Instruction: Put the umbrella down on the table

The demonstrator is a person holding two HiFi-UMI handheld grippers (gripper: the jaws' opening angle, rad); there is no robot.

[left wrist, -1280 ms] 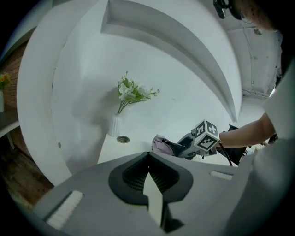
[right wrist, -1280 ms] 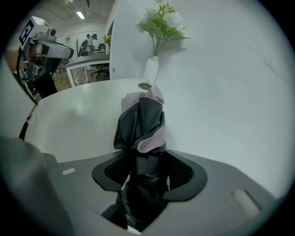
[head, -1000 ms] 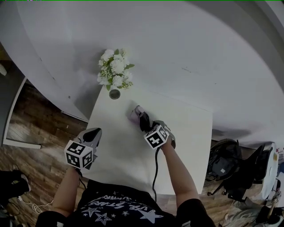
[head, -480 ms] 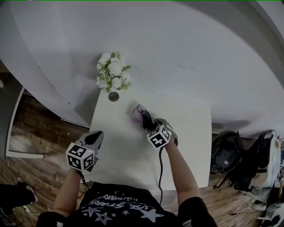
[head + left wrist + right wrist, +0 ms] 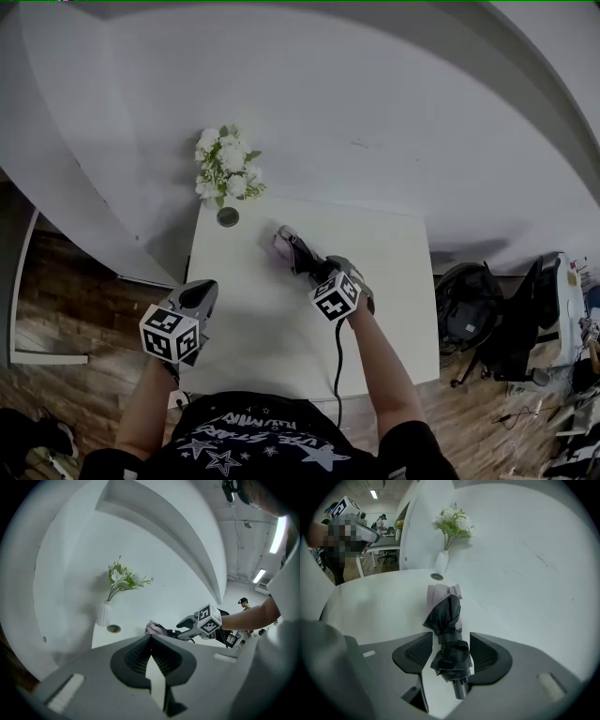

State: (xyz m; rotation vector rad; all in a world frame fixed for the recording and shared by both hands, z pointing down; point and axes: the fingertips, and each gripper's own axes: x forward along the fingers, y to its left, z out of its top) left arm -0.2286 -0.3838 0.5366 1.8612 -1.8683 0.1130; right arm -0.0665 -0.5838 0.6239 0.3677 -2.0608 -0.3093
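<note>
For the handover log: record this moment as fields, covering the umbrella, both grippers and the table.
umbrella: folded, lying on the table
right gripper: jaws have just been opening, umbrella between them, not clamped
left gripper: jaws together, empty, at the table's left edge
flower vase: upright, far left corner

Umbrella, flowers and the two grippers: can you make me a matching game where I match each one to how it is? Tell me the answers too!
Things:
1. umbrella
2. flowers
3. left gripper
4. right gripper

How it is:
A. jaws together, nothing in them
B. standing in a white vase
C. lying on the white table
D. jaws apart

Pairs: 1-C, 2-B, 3-A, 4-D.

The right gripper's jaws have just been opening, and the umbrella lies between them.
</note>
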